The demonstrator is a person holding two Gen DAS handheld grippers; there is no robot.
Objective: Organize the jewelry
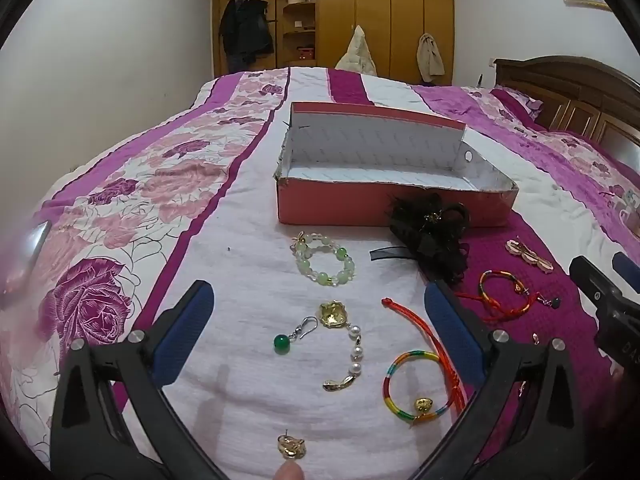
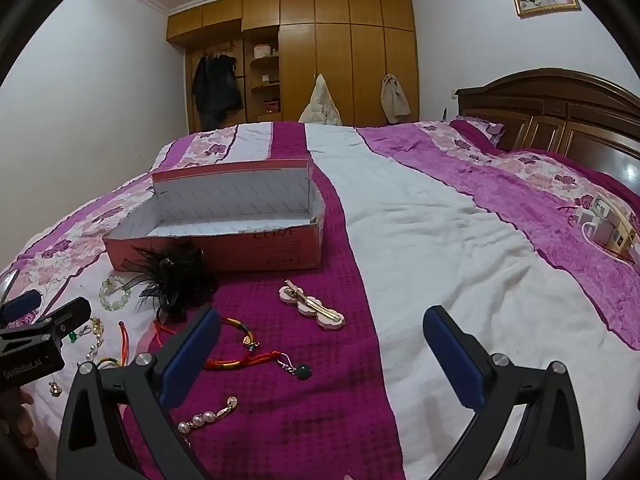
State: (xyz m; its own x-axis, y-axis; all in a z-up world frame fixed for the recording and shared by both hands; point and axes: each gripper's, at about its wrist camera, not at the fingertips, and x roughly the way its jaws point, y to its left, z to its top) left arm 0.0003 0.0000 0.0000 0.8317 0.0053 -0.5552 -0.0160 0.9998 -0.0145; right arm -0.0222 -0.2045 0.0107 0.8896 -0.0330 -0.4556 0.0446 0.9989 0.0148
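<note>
An open pink cardboard box point(image 1: 320, 206) with a white inside stands on the bed; it also shows in the right wrist view point(image 2: 224, 252). Jewelry lies in front of it: a green bead bracelet point(image 1: 325, 259), a black feather hairpiece point(image 1: 434, 240), a green drop earring point(image 1: 285, 340), a gold and pearl piece point(image 1: 344, 344), a rainbow bangle point(image 1: 416, 388), a red cord point(image 1: 416, 324), a gold stud point(image 1: 291, 447). My left gripper point(image 1: 316, 320) is open over the earring and pearl piece. My right gripper point(image 2: 320, 344) is open and empty, right of a pink hair clip point(image 2: 312, 310) and a red cord bracelet point(image 2: 244, 352).
The bed has a purple, white and floral quilt point(image 2: 440, 240). A pearl piece point(image 2: 208, 416) and a dark bead earring point(image 2: 302, 370) lie near my right gripper. Small boxes and a cable point(image 2: 604, 228) lie at far right. A wooden headboard point(image 2: 560, 112) and wardrobe point(image 2: 320, 60) stand behind.
</note>
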